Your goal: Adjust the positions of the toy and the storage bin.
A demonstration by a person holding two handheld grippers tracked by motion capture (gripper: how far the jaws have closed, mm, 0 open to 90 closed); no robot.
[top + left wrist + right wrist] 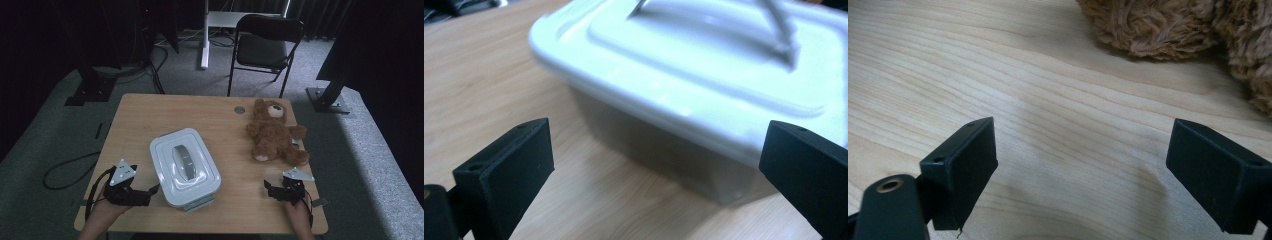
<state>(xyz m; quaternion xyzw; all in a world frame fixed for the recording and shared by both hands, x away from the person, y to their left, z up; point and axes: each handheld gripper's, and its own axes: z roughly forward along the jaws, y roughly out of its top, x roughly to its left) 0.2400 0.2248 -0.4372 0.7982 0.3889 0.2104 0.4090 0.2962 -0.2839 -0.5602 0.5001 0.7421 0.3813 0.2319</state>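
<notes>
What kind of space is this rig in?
Probably a lab or studio set up for recording, not a home: black curtains all round, grey carpet, a folding chair, and cables on the floor beside the wooden table.

No writing, label, brand, number or sign can be read on anything here: the white box's lid (185, 165), the teddy bear (274, 134) and the bare wooden table (150, 117) all carry no legible marks.

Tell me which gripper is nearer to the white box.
Left. The left gripper is right beside the white box; the right gripper is farther off, near the teddy bear.
</notes>
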